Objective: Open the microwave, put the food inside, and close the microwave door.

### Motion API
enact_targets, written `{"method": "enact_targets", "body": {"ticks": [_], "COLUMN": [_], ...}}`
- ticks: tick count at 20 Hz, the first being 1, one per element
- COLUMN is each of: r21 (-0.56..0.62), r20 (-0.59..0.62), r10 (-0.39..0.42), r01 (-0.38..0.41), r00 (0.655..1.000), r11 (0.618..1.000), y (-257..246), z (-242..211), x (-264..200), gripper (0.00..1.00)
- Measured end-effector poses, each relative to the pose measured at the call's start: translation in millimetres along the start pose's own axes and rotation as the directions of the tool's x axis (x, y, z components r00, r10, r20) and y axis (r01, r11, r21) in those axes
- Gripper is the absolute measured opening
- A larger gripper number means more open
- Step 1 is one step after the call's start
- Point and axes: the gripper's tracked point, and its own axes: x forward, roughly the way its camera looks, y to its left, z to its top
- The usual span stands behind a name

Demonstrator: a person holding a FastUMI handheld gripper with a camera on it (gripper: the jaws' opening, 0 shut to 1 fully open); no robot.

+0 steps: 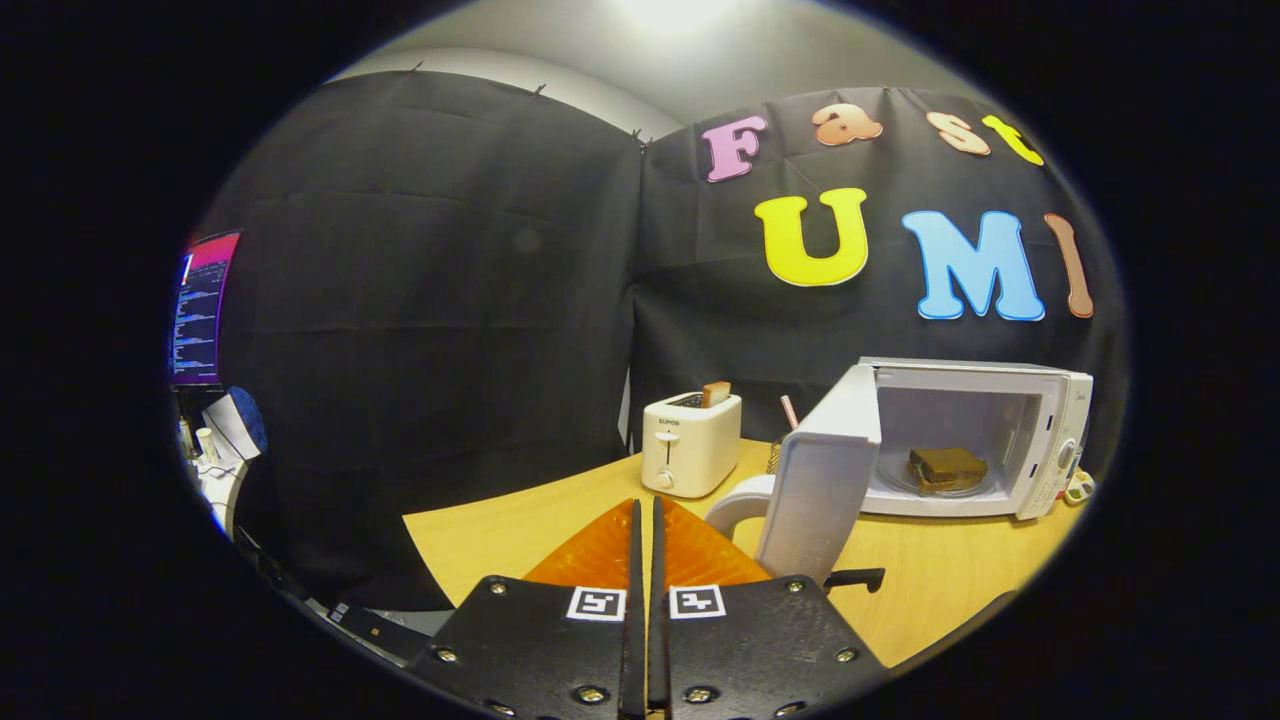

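Observation:
A white microwave stands on the wooden table, beyond my fingers and to their right. Its door hangs wide open toward me. A brown slab of food lies on the glass turntable inside. My gripper is shut, fingers pressed together with nothing between them, well back from the door and left of it.
A white toaster with a slice of bread sticking up stands just ahead of the fingers. A white curved handle shows beside the door's lower edge. A monitor and desk clutter sit off the table at far left.

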Motion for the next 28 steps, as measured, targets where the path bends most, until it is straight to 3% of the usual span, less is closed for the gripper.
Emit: {"method": "enact_targets", "body": {"ticks": [2,8,12,22,28], "r21": [0.017,0.006,-0.042,-0.02,-0.02], "r20": [-0.004,0.005,0.036,0.022,0.022], "r10": [0.018,-0.033,-0.153,-0.449,-0.563], "r01": [-0.018,0.033,0.154,0.449,0.564], "r00": [1.0,0.999,0.988,0.893,0.826], "r11": [1.0,0.999,0.987,0.893,0.826], "y": [1,-34,-84,-240,-312], "z": [-4,-7,1,-3,4], "x": [0,-30,-50,-66,-65], "gripper": [0.02,0.02,0.02,0.02,0.02]}}
